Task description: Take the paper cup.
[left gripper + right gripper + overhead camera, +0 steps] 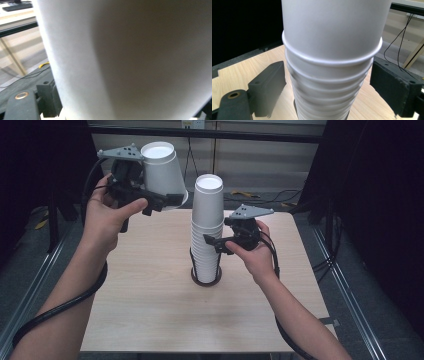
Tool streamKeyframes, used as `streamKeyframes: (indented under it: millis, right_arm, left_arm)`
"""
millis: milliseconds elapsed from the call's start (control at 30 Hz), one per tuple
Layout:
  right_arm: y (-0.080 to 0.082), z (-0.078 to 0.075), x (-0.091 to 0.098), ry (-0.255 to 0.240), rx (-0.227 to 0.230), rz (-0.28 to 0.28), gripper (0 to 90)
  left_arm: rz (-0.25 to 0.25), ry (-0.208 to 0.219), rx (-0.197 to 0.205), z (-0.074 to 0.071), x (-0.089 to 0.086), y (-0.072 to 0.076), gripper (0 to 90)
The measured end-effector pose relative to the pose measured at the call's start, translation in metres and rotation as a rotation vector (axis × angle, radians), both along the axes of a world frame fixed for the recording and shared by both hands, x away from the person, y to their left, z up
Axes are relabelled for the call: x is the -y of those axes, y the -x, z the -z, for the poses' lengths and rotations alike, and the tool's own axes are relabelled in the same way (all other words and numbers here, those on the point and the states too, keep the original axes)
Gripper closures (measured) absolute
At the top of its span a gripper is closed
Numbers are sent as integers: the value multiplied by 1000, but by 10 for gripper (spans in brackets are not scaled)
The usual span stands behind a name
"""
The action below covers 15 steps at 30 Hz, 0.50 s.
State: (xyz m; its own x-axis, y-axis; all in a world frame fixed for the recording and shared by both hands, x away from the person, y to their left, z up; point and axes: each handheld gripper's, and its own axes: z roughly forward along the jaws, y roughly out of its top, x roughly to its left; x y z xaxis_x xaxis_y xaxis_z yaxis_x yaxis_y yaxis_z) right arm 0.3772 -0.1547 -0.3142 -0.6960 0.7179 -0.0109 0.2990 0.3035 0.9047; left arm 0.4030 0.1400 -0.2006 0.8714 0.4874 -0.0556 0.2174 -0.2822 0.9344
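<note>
one cup | left hand-held gripper clamped, seemingly at rim

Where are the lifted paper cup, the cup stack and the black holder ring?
lifted paper cup [162,172], high view, side wall
cup stack [207,205], high view, top cup's wall
black holder ring [206,282], high view, front rim

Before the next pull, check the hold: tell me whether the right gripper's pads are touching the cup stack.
Apart. The right gripper view shows the right gripper straddling the stack of white paper cups, with table visible between each pad and the cups.
</note>
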Motion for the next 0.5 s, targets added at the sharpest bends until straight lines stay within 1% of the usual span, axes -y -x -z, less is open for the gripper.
streamKeyframes:
  millis: [67,100,133,167,200,233,300,333,367,400,433,467,500]
  right_arm:
    - [2,2,2,-2,-6,-6,128]
    - [2,2,2,-2,-6,-6,128]
    - [2,3,3,-7,-7,-12,128]
    - [4,5,5,-10,-10,-21,128]
    - [4,5,5,-10,-10,-21,128]
    - [6,7,7,-5,-12,-26,128]
    - [7,8,8,1,-14,-31,128]
    - [9,9,10,5,-13,-35,128]
    - [11,10,12,2,-14,-40,128]
    - [11,10,13,-3,-16,-41,128]
    - [11,10,13,-3,-16,-41,128]
    - [12,10,15,-7,-14,-41,128]
    - [14,12,18,-8,-20,-45,128]
  left_arm:
    - [-1,-6,-6,7,-4,1,138]
    - [-1,-6,-6,7,-4,1,138]
    - [-3,-8,-10,11,-6,1,138]
    - [2,-10,-20,19,-10,2,138]
    - [2,-10,-20,19,-10,2,138]
    - [0,-15,-24,24,-12,2,138]
    - [1,-13,-33,32,-15,3,138]
    - [-3,-27,-41,40,-18,4,138]
    - [-5,-37,-39,43,-19,4,138]
    - [-4,-37,-48,47,-19,5,138]
    - [-4,-37,-48,47,-19,5,138]
    - [-4,-45,-51,51,-20,5,138]
    - [-5,-55,-58,58,-22,6,138]
